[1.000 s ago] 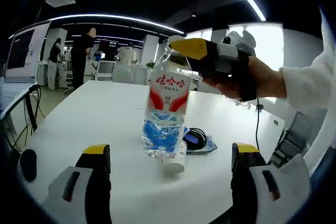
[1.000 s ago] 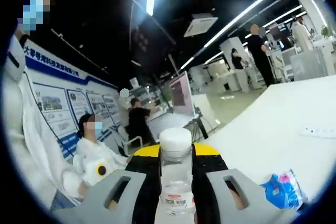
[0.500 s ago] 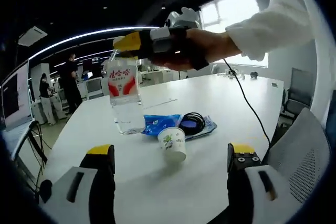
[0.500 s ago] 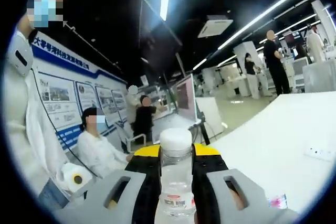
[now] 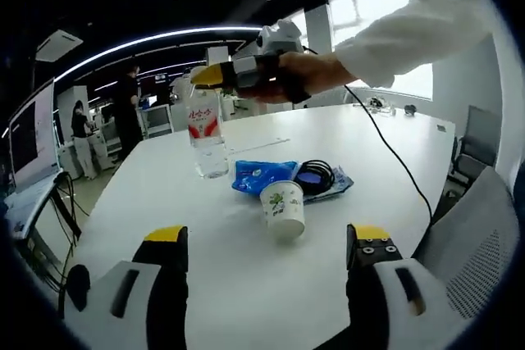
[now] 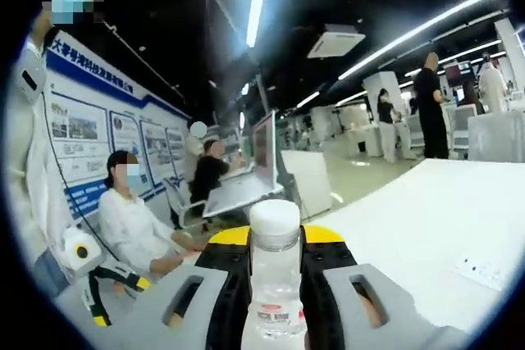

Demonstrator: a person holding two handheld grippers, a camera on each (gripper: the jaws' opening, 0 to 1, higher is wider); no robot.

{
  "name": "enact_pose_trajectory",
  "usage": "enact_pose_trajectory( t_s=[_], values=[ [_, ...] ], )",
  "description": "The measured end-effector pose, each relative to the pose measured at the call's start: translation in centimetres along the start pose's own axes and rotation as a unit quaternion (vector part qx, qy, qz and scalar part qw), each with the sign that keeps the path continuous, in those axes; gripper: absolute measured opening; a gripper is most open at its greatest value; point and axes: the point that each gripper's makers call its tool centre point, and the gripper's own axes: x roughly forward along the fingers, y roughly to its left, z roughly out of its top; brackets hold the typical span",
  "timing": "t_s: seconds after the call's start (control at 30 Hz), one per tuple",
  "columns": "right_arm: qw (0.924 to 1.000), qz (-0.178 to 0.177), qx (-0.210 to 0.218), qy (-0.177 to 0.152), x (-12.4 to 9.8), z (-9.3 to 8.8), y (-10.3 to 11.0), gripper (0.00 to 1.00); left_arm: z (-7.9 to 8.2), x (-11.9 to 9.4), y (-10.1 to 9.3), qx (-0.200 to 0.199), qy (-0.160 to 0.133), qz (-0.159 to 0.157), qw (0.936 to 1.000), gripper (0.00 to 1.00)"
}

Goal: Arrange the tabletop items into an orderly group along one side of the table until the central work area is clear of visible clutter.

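a: where's the water bottle (image 5: 205, 138)?
b: in the left gripper view it stands upright on the white table (image 5: 246, 260), upper left of centre. the right gripper (image 5: 212, 76) reaches in from the upper right and is clamped on its neck, with a hand (image 5: 308, 79) and white sleeve (image 5: 410, 22) behind it
a: and from the right gripper view?
b: the bottle's white cap and neck (image 6: 275, 260) sit low in the middle, pinched between the yellow-tipped jaws
a: the left gripper (image 5: 267, 247)?
b: its jaws rise from the bottom edge, spread wide with nothing between them
a: what else is on the table?
b: a paper cup (image 5: 284, 209) near the centre, and just behind it a blue packet (image 5: 261, 176) touching a coiled black cable (image 5: 316, 176). people (image 6: 123, 219) sit at the left of the right gripper view
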Motion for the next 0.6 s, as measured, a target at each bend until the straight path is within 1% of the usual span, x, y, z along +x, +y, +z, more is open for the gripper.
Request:
enact_pose_trajectory(
  t_s=[0.03, 0.07, 0.13, 0.2, 0.27, 0.33, 0.43, 0.6],
  values=[
    [0.9999, -0.002, -0.010, 0.006, 0.2, -0.3, -0.6, 0.18, -0.1, 0.0, 0.1, -0.001, 0.001, 0.002, 1.0000, 0.80],
    [0.9999, -0.003, -0.013, 0.008, 0.3, -0.4, -0.8, 0.18, -0.1, 0.0, 0.2, -0.005, 0.002, 0.002, 1.0000, 0.79],
    [0.9996, -0.011, -0.020, 0.015, 0.6, -0.9, -2.0, 0.19, -0.2, 0.0, 0.1, -0.006, 0.003, 0.001, 1.0000, 0.77],
    [0.9993, -0.009, -0.030, 0.018, 0.8, -1.4, -2.7, 0.19, -0.7, 0.1, 0.0, -0.003, 0.015, -0.003, 0.9999, 0.74],
    [0.9992, -0.009, -0.029, 0.025, 1.0, -1.9, -3.5, 0.18, -1.1, 0.1, 0.0, 0.004, 0.028, 0.000, 0.9996, 0.73],
    [0.9991, -0.015, -0.024, 0.033, 1.2, -2.5, -4.4, 0.18, -1.0, 0.0, 0.2, 0.007, 0.025, 0.005, 0.9997, 0.73],
    [0.9989, -0.018, -0.022, 0.038, 1.5, -3.5, -5.2, 0.18, -1.2, 0.1, 0.4, 0.002, 0.028, 0.008, 0.9996, 0.73],
    [0.9963, -0.021, -0.043, 0.071, 1.9, -5.4, -6.1, 0.18, -1.5, 0.2, 0.1, 0.004, 0.037, 0.000, 0.9993, 0.71]
  ],
)
